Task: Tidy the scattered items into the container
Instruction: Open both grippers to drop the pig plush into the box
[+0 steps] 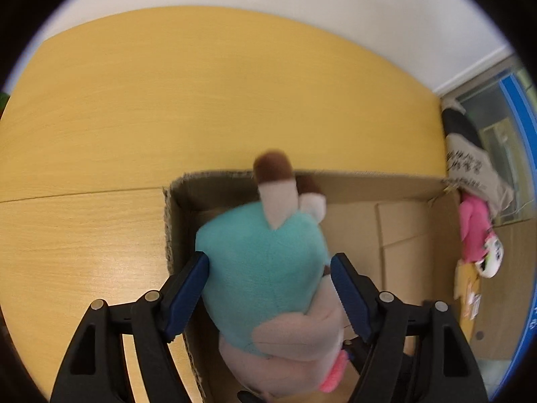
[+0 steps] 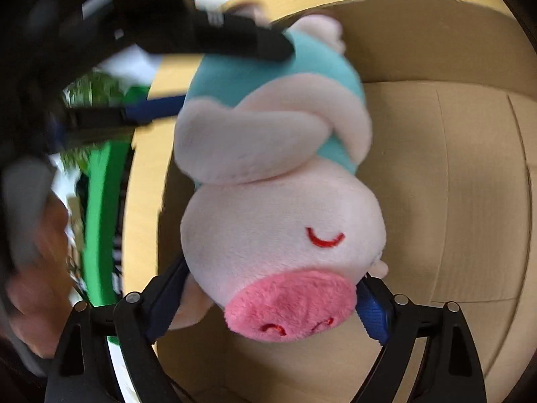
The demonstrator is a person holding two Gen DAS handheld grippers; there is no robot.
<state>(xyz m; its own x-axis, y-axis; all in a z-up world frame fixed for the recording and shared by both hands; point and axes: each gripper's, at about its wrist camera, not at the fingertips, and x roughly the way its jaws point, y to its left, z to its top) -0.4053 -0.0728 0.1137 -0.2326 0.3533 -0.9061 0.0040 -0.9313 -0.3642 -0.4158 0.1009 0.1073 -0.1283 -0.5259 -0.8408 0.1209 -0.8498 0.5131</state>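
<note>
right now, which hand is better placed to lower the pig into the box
Left, probably: the left tool straddles the plush pig mid-body over the box; the right tool only flanks its head.

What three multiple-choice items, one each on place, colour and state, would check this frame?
1. Where is the plush pig?
A. Lying flat on the table
B. Between the left claw's pads, over the cardboard box
C. On the floor

2. What colour is the pig's shirt?
A. Red
B. Black
C. Teal

3. What state is the box's top in?
A. Open
B. Taped shut
C. Covered by a lid

Key: 1 B, the blue pads flank its body with the box interior behind it; 2 C, both wrist views show a teal torso; 3 A, the bare inner floor and walls are visible.
</note>
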